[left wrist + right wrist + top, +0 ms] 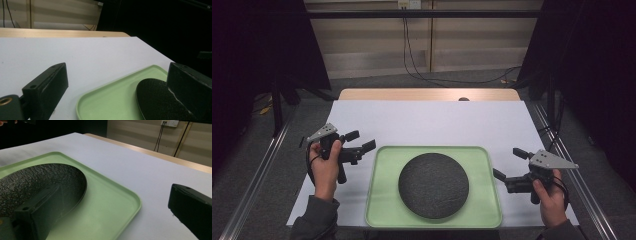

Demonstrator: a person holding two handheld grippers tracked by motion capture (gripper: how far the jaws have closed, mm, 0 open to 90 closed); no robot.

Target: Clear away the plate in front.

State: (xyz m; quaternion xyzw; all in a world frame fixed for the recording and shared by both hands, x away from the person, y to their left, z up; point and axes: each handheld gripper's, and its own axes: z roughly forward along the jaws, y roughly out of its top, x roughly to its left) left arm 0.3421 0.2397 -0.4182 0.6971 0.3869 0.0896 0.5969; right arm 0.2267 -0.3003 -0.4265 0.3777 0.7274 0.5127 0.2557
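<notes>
A: Which step is in hand?

B: Judging by the layout, the approach. The plate (433, 185) is lying flat in the middle of the tray (384, 210), and the tray is sitting on the white surface (432, 122) at its near edge. Each hand is holding its tongs just outside one short side of the tray.

A: What are the left tongs (360, 141) doing?

B: They are standing wide open and gripping nothing. In the left gripper view the near corner of the tray (100, 100) is lying between the jaws, and one jaw is overlapping the plate (155, 100) in the picture. Whether it is touching the rim is hard to tell; it is probably hanging clear.

A: And the right tongs (510, 164)?

B: Also open and empty. In the right gripper view one blurred jaw is showing in front of the plate (37, 182); the other is hanging over bare surface beyond the tray rim (136, 203).

A: What is the next move calling for?

B: Likely lowering both tongs to the tray's short rims, setting one jaw over and one under each lip, then closing evenly so the plate is not sliding.
</notes>
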